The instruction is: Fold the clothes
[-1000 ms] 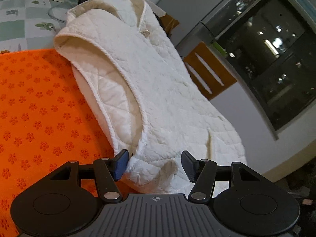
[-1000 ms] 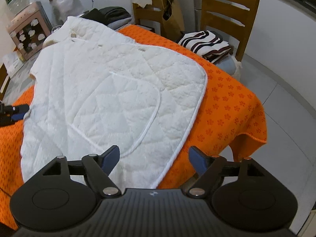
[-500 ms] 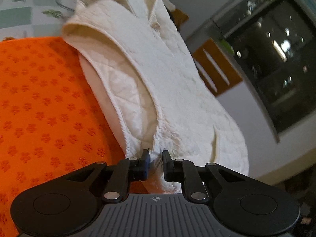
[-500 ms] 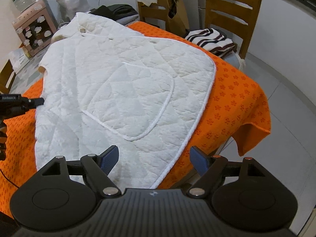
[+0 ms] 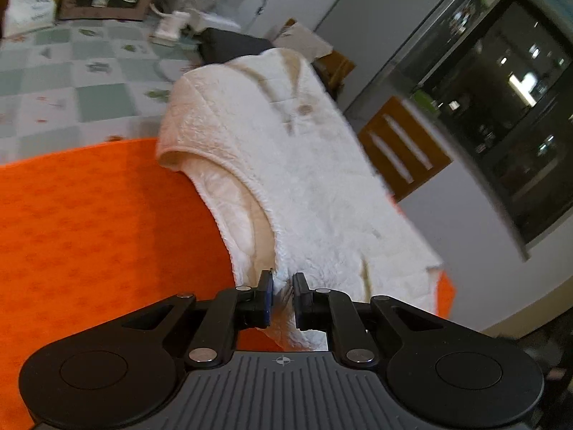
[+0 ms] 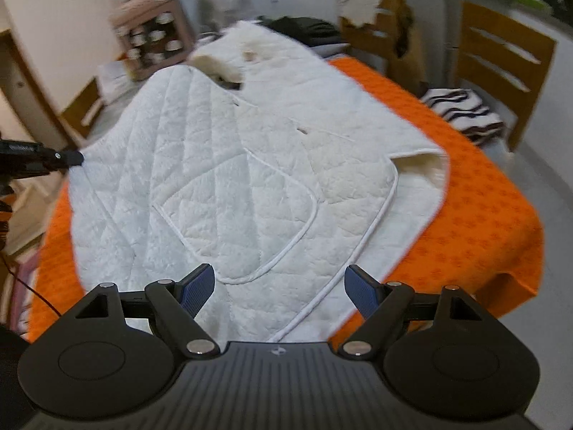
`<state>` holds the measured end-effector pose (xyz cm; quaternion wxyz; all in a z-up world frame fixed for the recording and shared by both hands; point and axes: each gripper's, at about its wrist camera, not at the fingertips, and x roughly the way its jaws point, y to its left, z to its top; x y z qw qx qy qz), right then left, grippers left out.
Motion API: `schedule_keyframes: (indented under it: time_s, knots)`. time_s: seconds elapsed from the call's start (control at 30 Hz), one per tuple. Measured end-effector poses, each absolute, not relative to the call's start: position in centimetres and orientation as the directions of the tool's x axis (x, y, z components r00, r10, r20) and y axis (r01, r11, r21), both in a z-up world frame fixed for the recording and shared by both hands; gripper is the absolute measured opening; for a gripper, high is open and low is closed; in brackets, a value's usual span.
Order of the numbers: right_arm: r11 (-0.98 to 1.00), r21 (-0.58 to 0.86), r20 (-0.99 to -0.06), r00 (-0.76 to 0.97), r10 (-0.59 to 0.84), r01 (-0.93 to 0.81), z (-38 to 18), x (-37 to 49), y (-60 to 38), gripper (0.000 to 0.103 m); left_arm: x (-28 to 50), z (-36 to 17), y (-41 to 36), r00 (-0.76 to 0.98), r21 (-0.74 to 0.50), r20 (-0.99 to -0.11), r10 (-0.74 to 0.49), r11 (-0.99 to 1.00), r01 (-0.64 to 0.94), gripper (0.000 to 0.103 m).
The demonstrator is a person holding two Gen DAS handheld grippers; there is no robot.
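A white quilted vest (image 6: 250, 165) lies spread on an orange cloth (image 6: 476, 215) over the table. In the left wrist view my left gripper (image 5: 283, 288) is shut on the vest's side edge (image 5: 286, 179) and holds that edge lifted, with the cream lining showing. From the right wrist view the left gripper (image 6: 68, 157) appears at the vest's left edge. My right gripper (image 6: 279, 285) hangs open above the vest's near hem, with nothing between its fingers. A curved pocket seam (image 6: 304, 215) lies just ahead of it.
Wooden chairs (image 6: 501, 57) stand along the table's far right side, one bearing a striped folded garment (image 6: 462, 107). Dark folded clothes (image 6: 304, 28) lie past the vest's collar. A cabinet with cups (image 6: 150, 32) stands far left. The orange cloth hangs over the table's right edge (image 6: 515, 279).
My left gripper went from open to shut on the vest's side edge and has raised it. The vest's front panel now lies shifted and folded over. The right gripper stayed open.
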<state>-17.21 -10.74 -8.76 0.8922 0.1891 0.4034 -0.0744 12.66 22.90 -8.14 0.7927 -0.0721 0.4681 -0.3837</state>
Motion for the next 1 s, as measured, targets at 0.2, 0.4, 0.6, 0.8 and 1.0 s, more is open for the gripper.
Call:
schedule_keyframes:
  time_s: [0.2,0.4,0.6,0.8,1.0]
  knots:
    - [0.915,0.366,-0.767,0.612,0.192,0.172,-9.9,-16.0,-8.4,0.085,12.4,-12.0,27.4,0.224,-0.388,-0.814,-0.536,0.788,0.477,0.014]
    - [0.797,0.549,-0.744,0.581,0.329,0.252,-12.2,-15.4,-8.5,0.078,11.0,-13.8,29.3,0.258,-0.415,-0.804,-0.536,0.816,0.401,0.016]
    - [0.600,0.708,-0.670,0.622,0.405,0.372,-14.8,-15.6,-9.7,0.056,11.0,-14.0,29.2,0.268,-0.394,-0.809,-0.523,0.821,0.413,0.017]
    - [0.490,0.780,-0.598,0.695,0.399,0.389,-15.1,-17.0,-8.9,0.011,10.9,-14.0,28.6,0.277,-0.373,-0.815,-0.509,0.826,0.422,0.017]
    - [0.426,0.823,-0.542,0.743,0.394,0.375,-14.7,-19.2,-7.0,0.009,10.7,-13.5,28.5,0.289,-0.348,-0.819,-0.496,0.829,0.437,0.018]
